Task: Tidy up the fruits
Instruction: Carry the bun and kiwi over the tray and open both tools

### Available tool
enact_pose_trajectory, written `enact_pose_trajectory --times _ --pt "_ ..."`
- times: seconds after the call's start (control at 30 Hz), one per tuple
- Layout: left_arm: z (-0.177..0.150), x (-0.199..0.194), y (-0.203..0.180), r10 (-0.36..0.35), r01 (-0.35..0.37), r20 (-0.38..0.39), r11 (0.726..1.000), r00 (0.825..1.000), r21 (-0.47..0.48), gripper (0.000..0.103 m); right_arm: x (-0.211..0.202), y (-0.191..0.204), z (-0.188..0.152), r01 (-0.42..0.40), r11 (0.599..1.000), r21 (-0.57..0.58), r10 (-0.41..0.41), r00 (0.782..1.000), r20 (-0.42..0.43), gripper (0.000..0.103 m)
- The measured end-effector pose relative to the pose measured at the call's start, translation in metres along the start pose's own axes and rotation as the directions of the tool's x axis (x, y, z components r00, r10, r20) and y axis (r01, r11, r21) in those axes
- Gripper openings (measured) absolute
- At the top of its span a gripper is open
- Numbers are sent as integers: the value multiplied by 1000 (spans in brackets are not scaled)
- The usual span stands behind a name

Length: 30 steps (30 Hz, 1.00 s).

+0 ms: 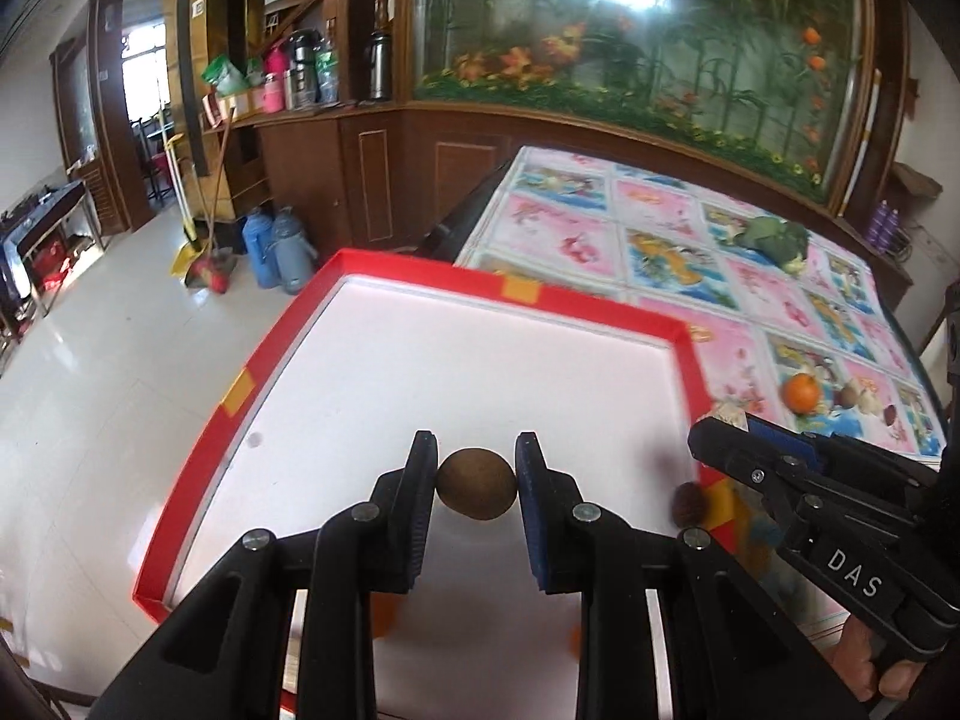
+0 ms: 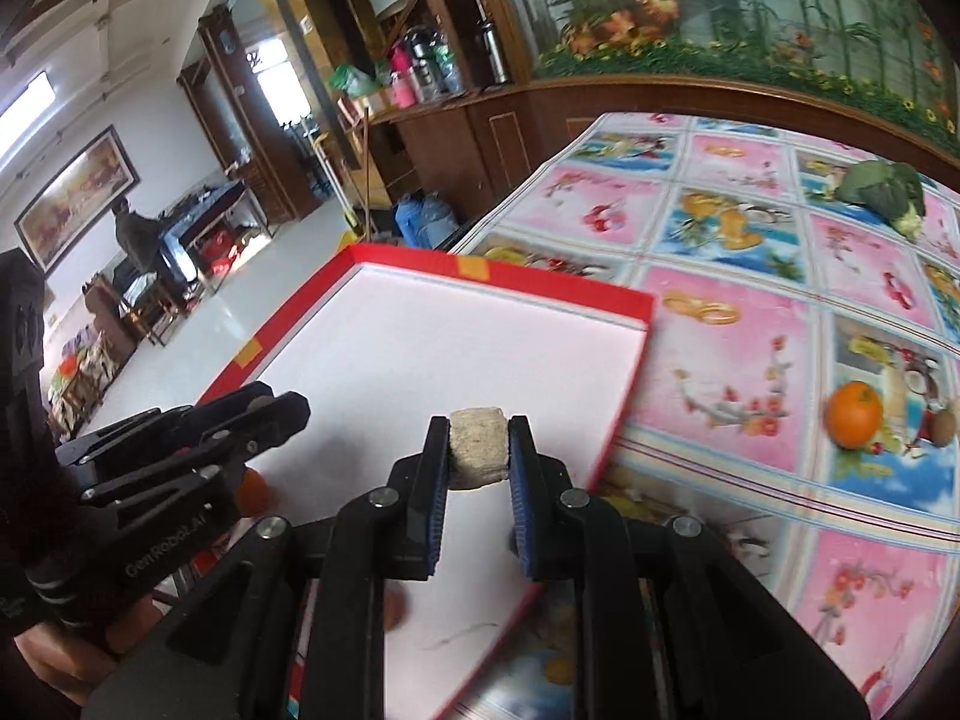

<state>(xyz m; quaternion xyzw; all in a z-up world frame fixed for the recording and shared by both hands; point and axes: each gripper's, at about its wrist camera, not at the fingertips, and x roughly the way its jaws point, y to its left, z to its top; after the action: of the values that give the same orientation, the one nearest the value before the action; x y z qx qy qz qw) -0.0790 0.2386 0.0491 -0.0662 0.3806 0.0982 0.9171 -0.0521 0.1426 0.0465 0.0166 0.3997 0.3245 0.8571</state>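
My left gripper [image 1: 476, 468] is shut on a round brown fruit [image 1: 476, 483], held above the white floor of a red-rimmed tray [image 1: 384, 276]. My right gripper [image 2: 478, 441] is shut on a pale beige chunk of fruit [image 2: 479, 449] over the same tray [image 2: 540, 285], near its right side. In the left wrist view the right gripper [image 1: 720, 429] enters from the right, beside a blurred dark red fruit [image 1: 689, 503] at the tray's rim. An orange [image 2: 853, 414] and a small brown fruit [image 2: 943, 426] lie on the flowered tablecloth to the right.
A broccoli head [image 2: 882, 192] lies far back on the tablecloth [image 2: 750, 330]. The table's left edge drops to a tiled floor. A wooden cabinet with a glass plant display stands behind. An orange object [image 2: 255, 492] shows under the left gripper [image 2: 198, 450].
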Motion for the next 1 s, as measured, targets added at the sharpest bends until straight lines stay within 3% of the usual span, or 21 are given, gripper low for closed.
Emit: enact_pose_trajectory --times 0.33,0.67,0.8,0.87,1.0 --pt "-9 10 22 35 -35 -34 999 999 -17 26 34 12 -3 6 1000 -11 -7 997 -83 21" --pt "-13 16 26 89 -90 -70 996 994 -10 27 42 6 -2 13 1000 23 -10 991 -133 22" --pt "-13 12 25 100 -101 -66 995 993 -13 44 26 1 0 -6 999 43 9 997 -78 26" --pt "-13 8 22 99 -99 -59 995 993 -7 44 15 -4 2 -9 999 53 12 999 -43 35" --pt "-10 -1 11 78 -78 -41 997 996 -1 50 -9 -17 4 6 998 70 -8 1000 24 39"
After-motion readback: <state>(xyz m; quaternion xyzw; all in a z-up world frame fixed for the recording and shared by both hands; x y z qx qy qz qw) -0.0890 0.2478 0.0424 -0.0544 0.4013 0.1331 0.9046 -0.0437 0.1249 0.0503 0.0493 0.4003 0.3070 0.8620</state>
